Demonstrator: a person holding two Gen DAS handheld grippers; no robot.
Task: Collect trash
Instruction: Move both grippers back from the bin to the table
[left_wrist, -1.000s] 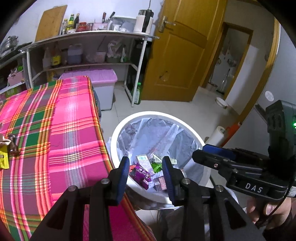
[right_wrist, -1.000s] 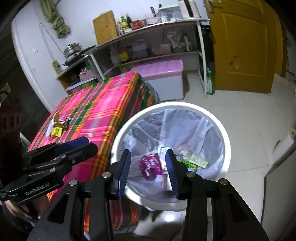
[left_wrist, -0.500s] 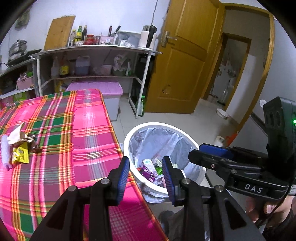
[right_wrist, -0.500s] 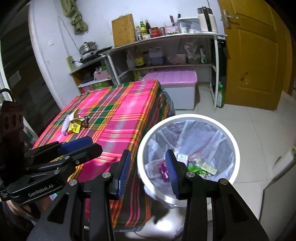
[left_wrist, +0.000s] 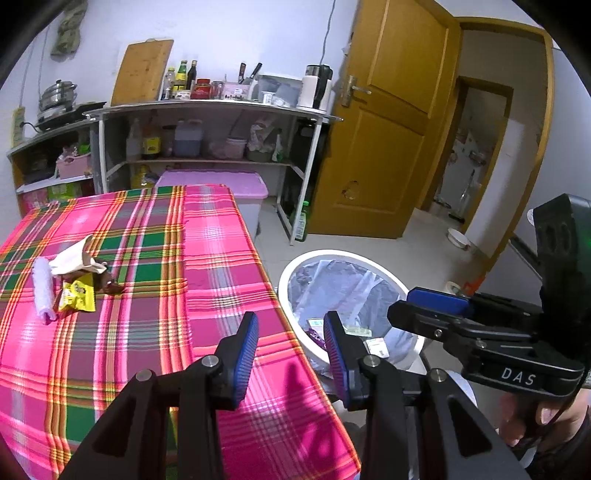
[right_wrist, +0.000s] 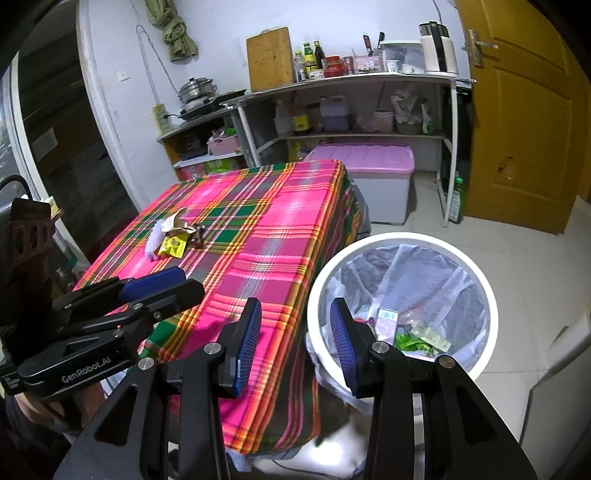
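A small heap of trash lies on the pink plaid tablecloth (left_wrist: 221, 258): a white fuzzy roll (left_wrist: 43, 287), a crumpled beige paper (left_wrist: 74, 256), a yellow wrapper (left_wrist: 78, 296) and a brown scrap (left_wrist: 107, 284). The same heap shows in the right wrist view, with its yellow wrapper (right_wrist: 173, 246). A white bin (right_wrist: 480, 280) with a clear liner stands on the floor beside the table, with wrappers inside. My left gripper (left_wrist: 290, 328) is open and empty over the table's near corner. My right gripper (right_wrist: 295, 317) is open and empty, between table edge and bin.
Metal shelves (left_wrist: 221, 110) with bottles, a pot and a cutting board line the back wall. A pink-lidded storage box (right_wrist: 369, 158) sits under them beyond the table. A yellow door (left_wrist: 388, 147) stands to the right. A hand (left_wrist: 546, 424) holds the right gripper.
Both grippers have drawn back from over the bin and risen. The views swung left, so the table and its trash heap now fill more of each frame. Jaws unchanged.
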